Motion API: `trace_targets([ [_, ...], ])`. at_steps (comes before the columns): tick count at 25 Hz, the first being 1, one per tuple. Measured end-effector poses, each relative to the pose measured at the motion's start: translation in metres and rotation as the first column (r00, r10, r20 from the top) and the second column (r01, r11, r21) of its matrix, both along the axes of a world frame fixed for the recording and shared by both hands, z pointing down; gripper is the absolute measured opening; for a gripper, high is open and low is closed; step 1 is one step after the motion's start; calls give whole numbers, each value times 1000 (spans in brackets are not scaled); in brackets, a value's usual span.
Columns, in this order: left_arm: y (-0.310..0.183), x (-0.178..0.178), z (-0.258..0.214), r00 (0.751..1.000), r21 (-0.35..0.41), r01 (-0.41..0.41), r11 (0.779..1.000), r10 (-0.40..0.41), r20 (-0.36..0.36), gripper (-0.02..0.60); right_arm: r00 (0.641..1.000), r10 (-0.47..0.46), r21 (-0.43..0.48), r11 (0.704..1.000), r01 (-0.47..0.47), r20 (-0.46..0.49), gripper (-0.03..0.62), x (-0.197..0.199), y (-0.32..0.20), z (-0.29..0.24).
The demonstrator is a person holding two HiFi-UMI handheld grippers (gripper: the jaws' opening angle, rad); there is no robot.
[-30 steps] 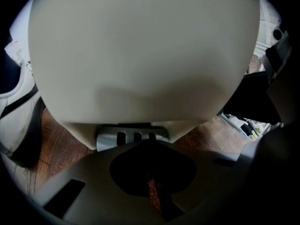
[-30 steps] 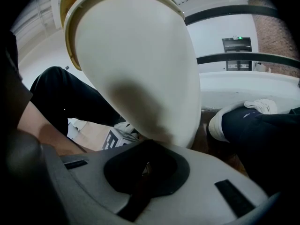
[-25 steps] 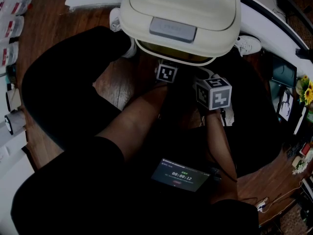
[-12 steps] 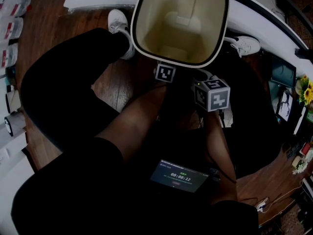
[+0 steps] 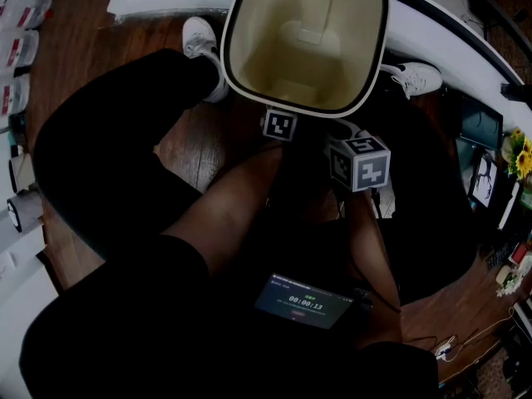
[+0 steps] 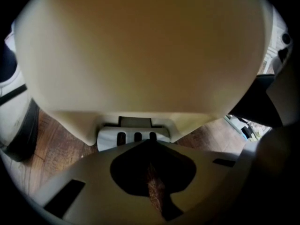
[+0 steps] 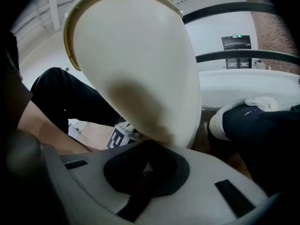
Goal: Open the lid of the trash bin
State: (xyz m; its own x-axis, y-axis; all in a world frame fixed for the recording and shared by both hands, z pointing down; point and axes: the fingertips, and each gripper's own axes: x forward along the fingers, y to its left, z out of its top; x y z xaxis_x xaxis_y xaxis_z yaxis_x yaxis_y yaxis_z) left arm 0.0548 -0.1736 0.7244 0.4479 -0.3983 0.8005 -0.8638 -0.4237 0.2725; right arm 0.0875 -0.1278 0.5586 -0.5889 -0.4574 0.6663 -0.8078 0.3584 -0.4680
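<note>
The cream trash bin (image 5: 305, 40) stands on the wooden floor with its lid up, so the head view looks down into its pale inside. In the left gripper view the bin's wall (image 6: 140, 50) fills the picture, with a grey slotted pedal (image 6: 133, 137) at its foot. My left gripper (image 6: 149, 143) is shut, its tips resting on that pedal. My right gripper (image 7: 149, 145) is shut too, its tips against the lower bin wall (image 7: 140, 69). Both marker cubes, left (image 5: 281, 125) and right (image 5: 360, 163), sit just in front of the bin.
A person's black-clad legs flank the bin, with white shoes on either side (image 5: 199, 36) (image 5: 420, 75). A phone with a running timer (image 5: 305, 302) lies near the forearms. A white curved ledge (image 5: 465, 48) runs behind. Flowers (image 5: 522, 152) and clutter stand at right.
One second ago the lid lay shut over the bin; by half a second ago it had swung up. Since then the bin stays open and the grippers have barely moved.
</note>
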Motion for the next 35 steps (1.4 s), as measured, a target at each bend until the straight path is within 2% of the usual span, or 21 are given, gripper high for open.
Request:
trace_targets([
  [9, 1, -1, 1, 1000, -15, 0, 1000, -1, -1, 34, 1000, 3, -8, 1000, -4, -6, 20, 1, 1, 0],
  [14, 1, 1, 0, 999, 1, -41, 999, 41, -2, 34, 1000, 9, -6, 1000, -9, -4, 21, 3, 1, 1],
  [22, 2, 2, 0, 1000, 0, -28, 1000, 28, -5, 34, 1000, 4, -8, 1000, -4, -5, 21, 2, 1, 1],
  [27, 1, 0, -1, 998, 17, -56, 998, 56, -5, 34, 1000, 7, -10, 1000, -7, -7, 21, 2, 1, 1],
  [35, 0, 3, -1, 998, 21, -56, 998, 56, -21, 34, 1000, 7, -13, 1000, -8, -6, 20, 4, 1, 2],
])
